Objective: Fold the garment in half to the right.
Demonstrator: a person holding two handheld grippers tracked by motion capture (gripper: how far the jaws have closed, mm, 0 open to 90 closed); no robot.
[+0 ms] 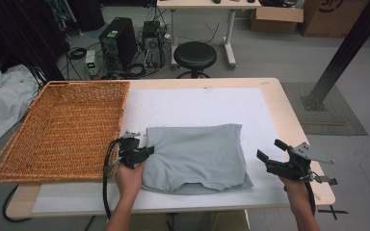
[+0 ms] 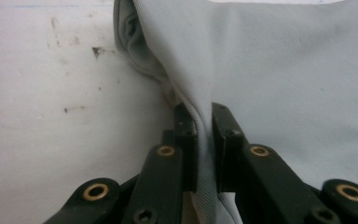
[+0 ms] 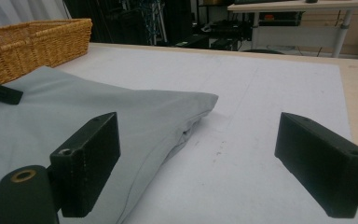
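A folded grey garment (image 1: 195, 156) lies on the white mat (image 1: 202, 106) in the middle of the table. My left gripper (image 1: 149, 150) is at the garment's left edge, shut on a pinched ridge of the grey fabric (image 2: 204, 140), which runs up between the two black jaws. My right gripper (image 1: 270, 150) hovers just off the garment's right edge, open wide, with nothing between its fingers (image 3: 88, 163). In the right gripper view the garment's folded corner (image 3: 186, 109) lies ahead and to the left of the jaws.
A wicker basket (image 1: 62, 127) sits at the left of the table, beside the garment. The table's right edge (image 1: 301, 125) is close to my right gripper. A black stool (image 1: 195, 55) and computer towers (image 1: 120, 41) stand on the floor beyond.
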